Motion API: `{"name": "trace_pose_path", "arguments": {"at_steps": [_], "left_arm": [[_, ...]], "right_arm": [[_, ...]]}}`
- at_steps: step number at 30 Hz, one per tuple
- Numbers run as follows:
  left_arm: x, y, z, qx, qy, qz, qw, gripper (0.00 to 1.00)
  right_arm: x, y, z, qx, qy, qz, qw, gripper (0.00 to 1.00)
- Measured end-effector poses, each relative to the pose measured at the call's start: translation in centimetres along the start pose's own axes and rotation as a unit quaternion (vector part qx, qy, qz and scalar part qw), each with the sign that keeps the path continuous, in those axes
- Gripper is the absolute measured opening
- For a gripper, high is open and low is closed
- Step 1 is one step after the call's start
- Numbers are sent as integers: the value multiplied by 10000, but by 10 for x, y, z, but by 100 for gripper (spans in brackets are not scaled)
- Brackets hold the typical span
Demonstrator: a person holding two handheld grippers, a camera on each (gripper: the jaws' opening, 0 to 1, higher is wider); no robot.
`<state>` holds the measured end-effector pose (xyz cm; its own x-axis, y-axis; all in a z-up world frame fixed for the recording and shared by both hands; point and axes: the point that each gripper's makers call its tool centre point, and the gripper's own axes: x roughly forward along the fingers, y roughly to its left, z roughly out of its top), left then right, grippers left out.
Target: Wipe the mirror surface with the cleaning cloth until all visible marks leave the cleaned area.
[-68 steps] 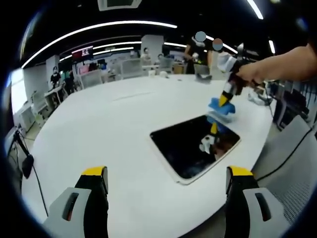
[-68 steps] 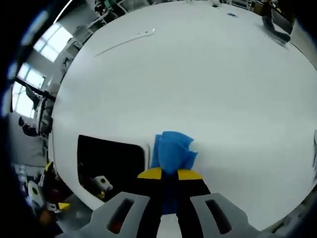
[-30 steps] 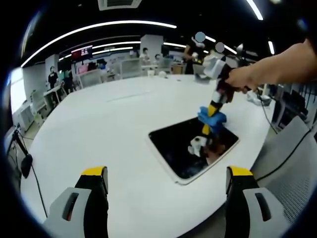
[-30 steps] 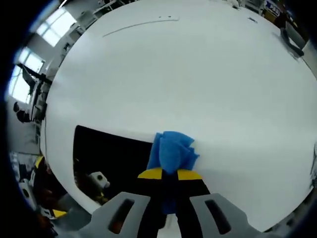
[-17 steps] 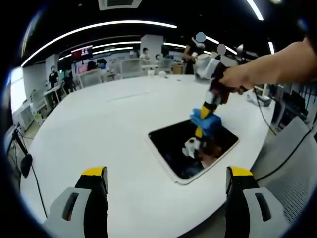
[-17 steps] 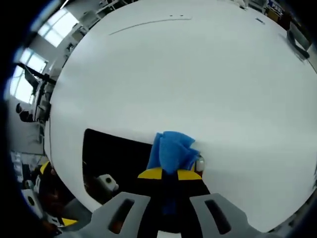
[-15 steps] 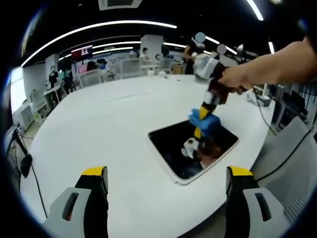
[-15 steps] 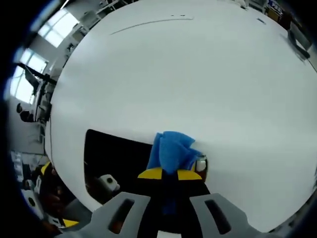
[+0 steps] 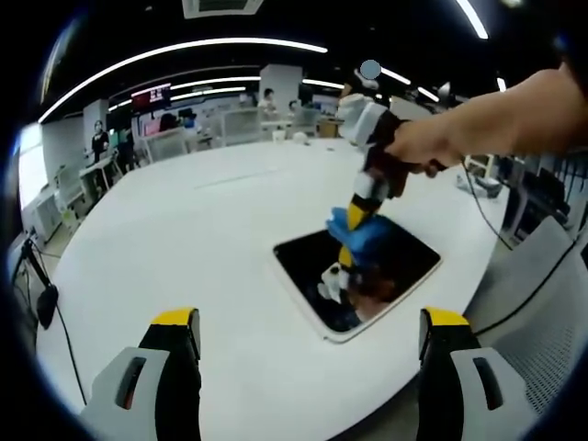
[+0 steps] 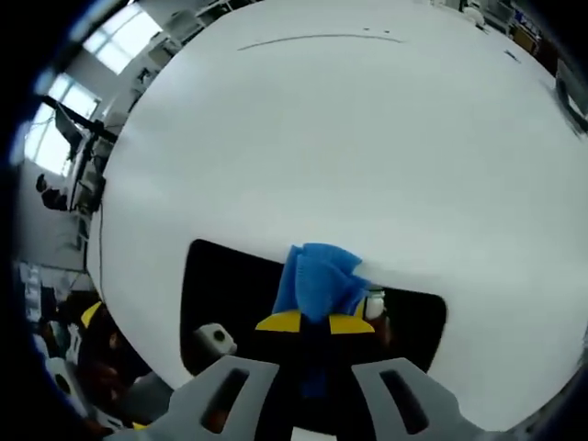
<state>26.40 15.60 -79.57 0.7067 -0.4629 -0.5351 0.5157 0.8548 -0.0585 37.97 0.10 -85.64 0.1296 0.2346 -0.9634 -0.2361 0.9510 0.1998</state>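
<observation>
A broad, round white tabletop (image 9: 184,230) carries a dark rectangular mirror (image 9: 404,262) lying flat near its edge.

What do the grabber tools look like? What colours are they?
The left gripper has two chunky pale grey jaws with yellow tips, black inner faces and a dark slot on each grey side. The right gripper looks the same: grey jaws, yellow tips, black inside. Seen from the left gripper view, it has a white box at the top and a black body, held by a bare arm with no sleeve showing.
</observation>
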Motion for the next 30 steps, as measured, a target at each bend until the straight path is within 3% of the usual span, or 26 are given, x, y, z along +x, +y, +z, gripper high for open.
{"name": "trace_pose_path", "arguments": {"at_steps": [24,30], "left_arm": [[2,0,0,21,-24,-14,10000,100],[1,2,1,-4,-44,26,10000,100]], "right_arm": [[18,80,22,-397,108,315,9987,2],[22,90,29,-432,104,356,9984,2]]}}
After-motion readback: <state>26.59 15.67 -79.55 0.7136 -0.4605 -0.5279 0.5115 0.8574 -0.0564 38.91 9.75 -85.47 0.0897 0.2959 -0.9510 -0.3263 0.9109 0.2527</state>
